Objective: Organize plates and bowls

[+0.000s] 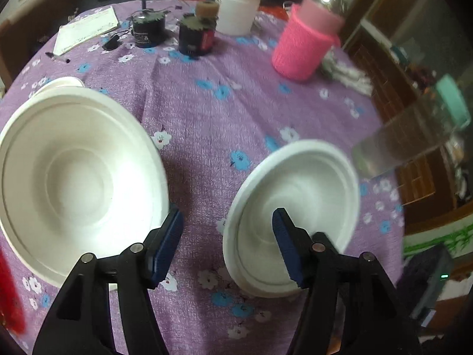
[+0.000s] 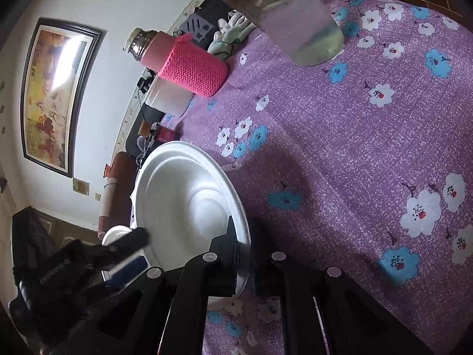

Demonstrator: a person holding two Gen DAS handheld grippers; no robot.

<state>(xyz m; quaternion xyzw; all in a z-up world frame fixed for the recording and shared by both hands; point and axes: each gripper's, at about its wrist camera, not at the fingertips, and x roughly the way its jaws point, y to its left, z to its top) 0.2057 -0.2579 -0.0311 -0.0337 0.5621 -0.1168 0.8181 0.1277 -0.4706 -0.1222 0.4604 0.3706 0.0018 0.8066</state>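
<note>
Fingers of the left gripper spread, empty; right gripper clamps the white foam plate's rim beside the pink knitted bottle. Keep it level.

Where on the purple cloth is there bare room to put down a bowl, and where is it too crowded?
Free: the cloth between the large bowl and the small bowl, up to the pink bottle. The right wrist view also shows a wide bare stretch below the glass jar. Crowded: the far edge, with black tins, white jar and notepad.
</note>
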